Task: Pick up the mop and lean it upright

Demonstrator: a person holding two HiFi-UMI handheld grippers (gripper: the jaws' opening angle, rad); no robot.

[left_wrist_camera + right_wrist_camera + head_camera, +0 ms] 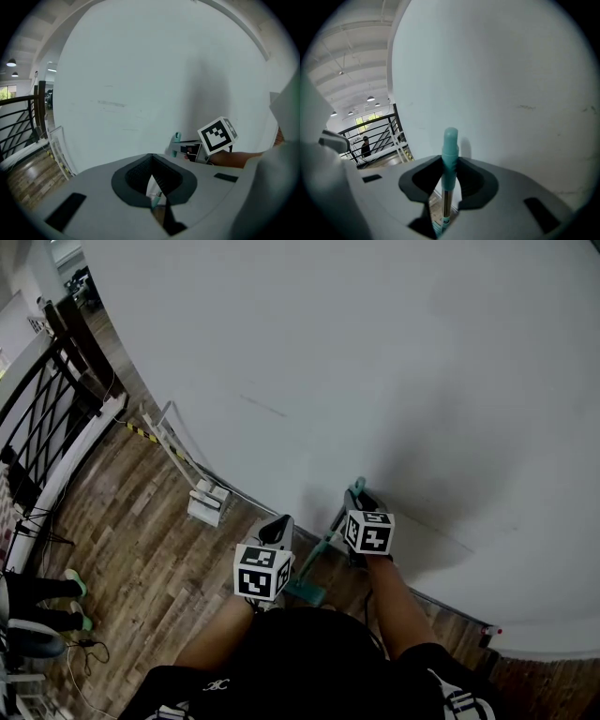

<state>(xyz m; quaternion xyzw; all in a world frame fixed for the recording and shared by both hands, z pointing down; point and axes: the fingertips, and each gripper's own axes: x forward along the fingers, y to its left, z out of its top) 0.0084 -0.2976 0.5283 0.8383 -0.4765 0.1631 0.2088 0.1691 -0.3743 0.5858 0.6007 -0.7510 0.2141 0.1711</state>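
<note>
The mop stands nearly upright close to the white wall (375,362). Its teal handle tip (357,487) is at the top, a thin pole (325,545) slants down, and the teal head (305,592) rests on the wood floor. My right gripper (360,499) is shut on the handle just below the tip. In the right gripper view the teal tip (450,145) sticks up between the pads. My left gripper (275,527) hovers left of the pole with its jaws together and nothing in them. The left gripper view shows the right gripper's marker cube (217,136) and the handle tip (176,138).
A black railing (47,399) runs along the far left. A white frame (173,439) leans on the wall, with a white box (208,502) on the floor below it. Cables and someone's green shoes (77,585) are at the left. A person (365,146) stands by the railing.
</note>
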